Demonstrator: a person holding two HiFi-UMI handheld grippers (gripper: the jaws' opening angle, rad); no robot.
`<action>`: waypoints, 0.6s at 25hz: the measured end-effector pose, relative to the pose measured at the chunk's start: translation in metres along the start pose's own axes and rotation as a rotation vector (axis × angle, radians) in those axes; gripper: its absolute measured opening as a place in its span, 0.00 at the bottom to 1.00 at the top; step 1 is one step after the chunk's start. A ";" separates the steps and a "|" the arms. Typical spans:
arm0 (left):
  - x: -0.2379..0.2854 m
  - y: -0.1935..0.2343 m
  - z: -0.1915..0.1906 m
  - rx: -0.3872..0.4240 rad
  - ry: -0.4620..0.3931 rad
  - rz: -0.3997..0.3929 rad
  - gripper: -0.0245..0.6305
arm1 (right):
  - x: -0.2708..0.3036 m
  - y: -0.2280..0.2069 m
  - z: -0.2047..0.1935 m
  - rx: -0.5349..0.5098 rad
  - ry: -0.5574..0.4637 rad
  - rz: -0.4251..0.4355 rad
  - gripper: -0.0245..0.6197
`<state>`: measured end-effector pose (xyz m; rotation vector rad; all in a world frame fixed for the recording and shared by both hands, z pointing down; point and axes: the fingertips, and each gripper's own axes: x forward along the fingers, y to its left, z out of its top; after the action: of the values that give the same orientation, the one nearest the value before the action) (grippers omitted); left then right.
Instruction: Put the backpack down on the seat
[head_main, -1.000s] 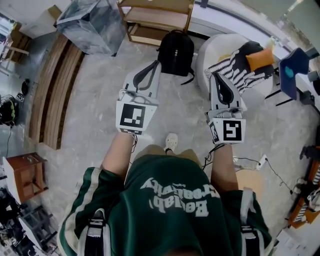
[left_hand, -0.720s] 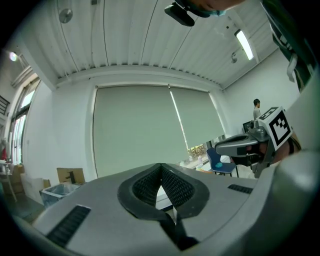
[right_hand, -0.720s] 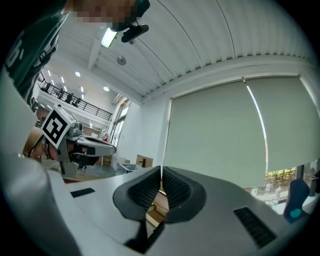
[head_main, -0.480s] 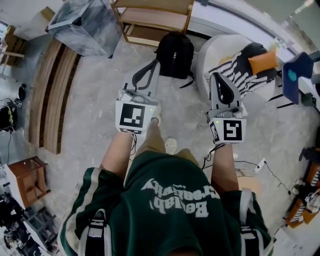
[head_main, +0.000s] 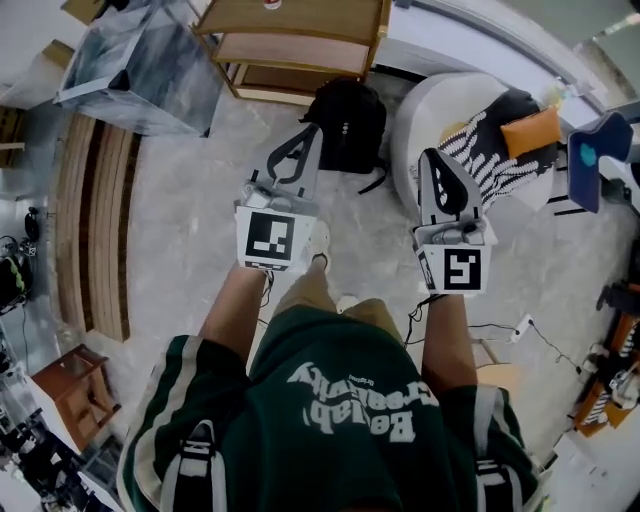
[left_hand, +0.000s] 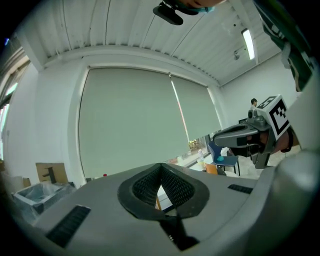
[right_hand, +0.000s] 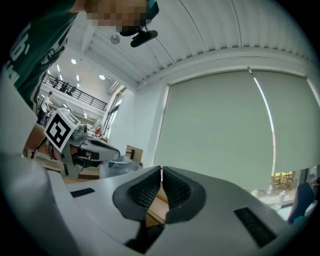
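A pale grey stone floor (head_main: 190, 210) fills the head view. On its left lies a long run of wooden slats (head_main: 95, 230). At the far edge stands a low light-wood shelf unit (head_main: 300, 45). To the right of the shelf unit sits a round white upholstered seat (head_main: 425, 110). A black-and-white striped throw (head_main: 485, 160) and a small orange cushion (head_main: 533, 130) lie on its right part. A box wrapped in clear plastic film (head_main: 140, 65) stands at the far left.

The person in a dark green shirt (head_main: 350, 420) stands at the near edge, with both arms held out level toward the far side.

The black fabric backpack (head_main: 345, 120) stands on the floor, not on the seat. It is just in front of the shelf unit and just beside the seat's left flank. Whether it touches either cannot be told.

The left gripper (head_main: 311, 130) points at the backpack's left edge and overlaps it in the head view. Its ribbed black pads (left_hand: 175, 187) are clenched, tips meeting, with nothing between them.

The right gripper (head_main: 431, 156) points at the seat's near side, right of the backpack. Its pads (right_hand: 176, 189) are likewise pressed together at the tips and empty.

A white shoe (head_main: 318, 240) shows on the floor between the two grippers.
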<state>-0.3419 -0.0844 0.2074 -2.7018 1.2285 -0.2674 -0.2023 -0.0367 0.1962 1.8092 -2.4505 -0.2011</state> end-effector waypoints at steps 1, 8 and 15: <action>0.011 0.008 -0.007 -0.006 0.003 -0.013 0.06 | 0.012 -0.002 -0.006 -0.003 0.014 -0.003 0.10; 0.076 0.038 -0.049 -0.008 0.008 -0.088 0.06 | 0.072 -0.020 -0.056 0.015 0.109 -0.027 0.10; 0.114 0.040 -0.095 -0.137 0.009 -0.114 0.06 | 0.105 -0.029 -0.118 0.074 0.176 -0.009 0.10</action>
<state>-0.3185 -0.2034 0.3015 -2.8962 1.1368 -0.2175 -0.1878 -0.1519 0.3077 1.7823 -2.3581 0.0469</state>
